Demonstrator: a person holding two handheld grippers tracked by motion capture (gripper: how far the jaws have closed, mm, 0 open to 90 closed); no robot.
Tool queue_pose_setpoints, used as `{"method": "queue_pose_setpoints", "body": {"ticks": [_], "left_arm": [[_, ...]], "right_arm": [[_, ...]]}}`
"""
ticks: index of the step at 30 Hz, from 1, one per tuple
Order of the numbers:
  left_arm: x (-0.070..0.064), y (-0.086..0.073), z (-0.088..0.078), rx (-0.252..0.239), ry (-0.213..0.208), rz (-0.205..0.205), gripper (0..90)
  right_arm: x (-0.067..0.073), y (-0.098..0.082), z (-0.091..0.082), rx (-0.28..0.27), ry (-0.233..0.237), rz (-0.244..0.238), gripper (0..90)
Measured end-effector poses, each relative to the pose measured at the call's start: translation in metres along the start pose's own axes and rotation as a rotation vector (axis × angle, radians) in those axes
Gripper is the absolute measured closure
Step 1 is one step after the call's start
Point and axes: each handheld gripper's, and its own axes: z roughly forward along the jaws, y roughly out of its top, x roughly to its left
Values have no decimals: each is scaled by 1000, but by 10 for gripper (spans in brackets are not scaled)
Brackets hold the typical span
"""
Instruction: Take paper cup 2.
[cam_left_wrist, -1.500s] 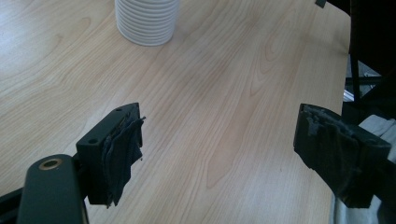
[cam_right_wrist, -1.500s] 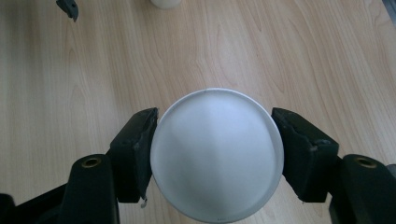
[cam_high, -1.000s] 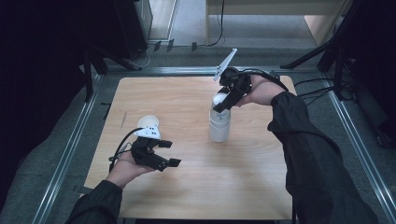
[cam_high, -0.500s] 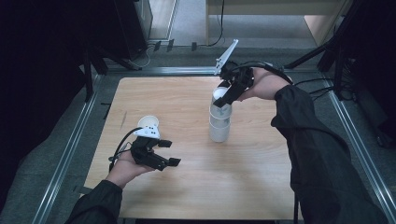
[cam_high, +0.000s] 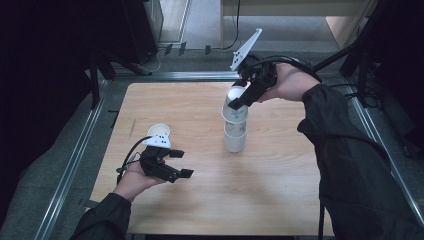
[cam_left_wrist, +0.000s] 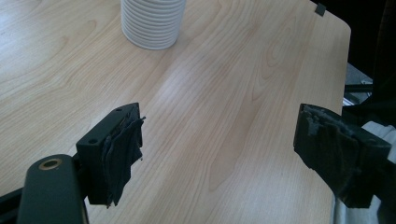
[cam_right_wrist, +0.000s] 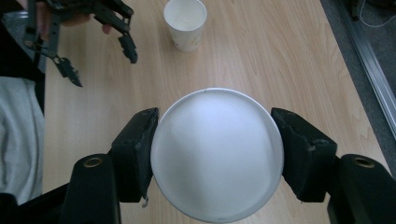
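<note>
— Item one, right gripper (cam_right_wrist: 215, 154)?
— I have its jaws, just closing, clamped on the top paper cup (cam_high: 235, 102), partly nested in the cup stack (cam_high: 235, 137) mid-table (cam_high: 280, 200).
— Item two, left gripper (cam_left_wrist: 219, 154)?
— Agape, empty, near the single cup (cam_high: 159, 132).

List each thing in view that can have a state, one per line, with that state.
right gripper: shut on the top cup, jaws just been closing on its rim.
top cup: upright, empty, partly lifted out of the stack.
cup stack: upright on the table.
single cup: upright, empty, standing apart.
left gripper: open, nothing between its jaws, above the table.
</note>
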Motion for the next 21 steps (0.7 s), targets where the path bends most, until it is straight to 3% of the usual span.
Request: {"method": "queue_pose_setpoints", "body": {"ticks": [8,11,21], "left_arm": [[-1,1,0,-6,-4,5,157],[-1,1,1,-3,-6,3,157],[-1,3,2,-12,-13,7,157]], "right_arm": [[15,-5,-10,-14,19,-30,355],[23,-12,-6,-29,36,-55,356],[35,-31,8,-66,87,-47,359]]}}
